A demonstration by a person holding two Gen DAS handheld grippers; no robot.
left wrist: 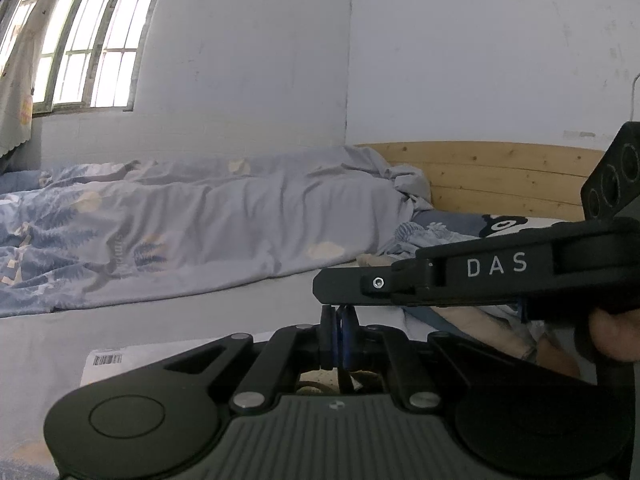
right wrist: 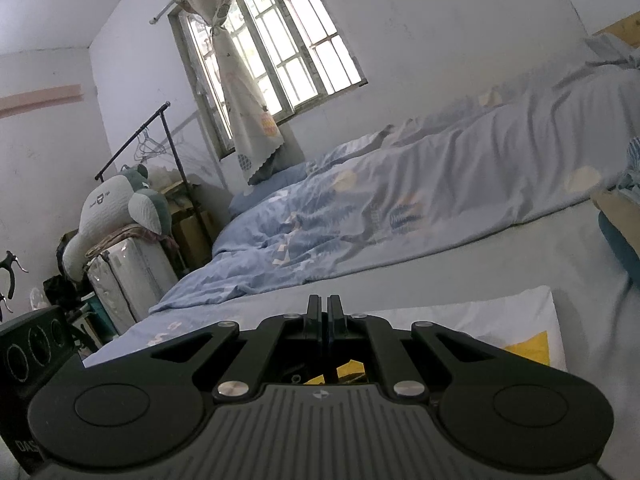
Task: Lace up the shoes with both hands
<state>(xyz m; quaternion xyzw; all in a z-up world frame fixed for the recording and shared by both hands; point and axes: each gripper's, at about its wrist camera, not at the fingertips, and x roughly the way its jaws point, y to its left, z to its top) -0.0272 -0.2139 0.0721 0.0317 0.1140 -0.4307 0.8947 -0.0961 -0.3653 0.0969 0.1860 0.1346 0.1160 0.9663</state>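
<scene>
Black plastic fingers stand pressed together on both tools: the left claw (left wrist: 338, 322) shows no gap between its blue-padded tips, and the right claw (right wrist: 324, 312) is likewise closed; whether a lace is nipped in either I cannot tell, since a thin dark strand shows only below each pair of fingers, blurred. In the left view the right tool crosses just above and beyond the left claw's tips, held by a hand (left wrist: 612, 336) at the right edge. No shoe shows in either view; it probably lies beneath the claws, hidden by their bodies. Ahead of both claws lies a pale grey bed sheet (right wrist: 500, 264) with a blue leaf-patterned duvet (right wrist: 320, 224) further off, and a white-and-yellow paper sheet (right wrist: 480, 316) just beyond the right claw. This looks like a pull or crossing of lace ends; the next move calls for keeping tension while bringing the shoe into sight.
</scene>
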